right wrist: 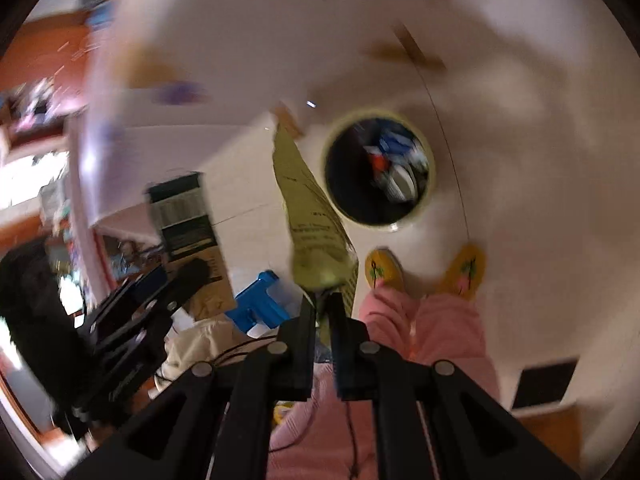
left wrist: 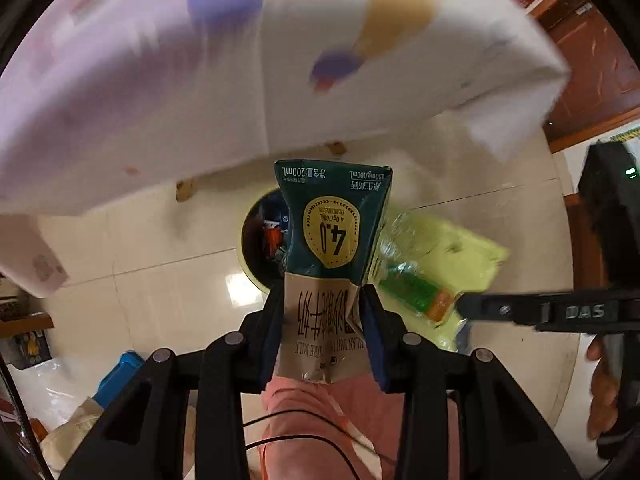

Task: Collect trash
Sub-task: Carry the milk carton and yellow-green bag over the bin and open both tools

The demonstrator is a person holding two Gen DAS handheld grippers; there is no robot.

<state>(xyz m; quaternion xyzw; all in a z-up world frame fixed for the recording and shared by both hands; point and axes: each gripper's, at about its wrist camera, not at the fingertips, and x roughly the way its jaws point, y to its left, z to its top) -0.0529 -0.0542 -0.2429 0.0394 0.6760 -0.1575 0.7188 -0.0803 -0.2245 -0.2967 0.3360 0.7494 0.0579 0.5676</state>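
**Both tongs loaded above the bin**

Here, in the left wrist view, the left tongs (left wrist: 323, 330) clamp a green milk carton (left wrist: 334, 240) over the trash bin (left wrist: 262, 240) on the tiled floor (left wrist: 160, 248).

In the right wrist view, the right tongs (right wrist: 322, 312) pinch a yellow-green plastic wrapper (right wrist: 310, 216) beside the bin (right wrist: 378, 168).

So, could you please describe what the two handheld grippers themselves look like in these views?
Both are matte black, angular linkage frames with round silver pivot pins. The left gripper has dark blue pads lining its fingers; the right gripper has plain dark fingers and white "DAS" lettering on its side. Thin black cables trail beneath both.
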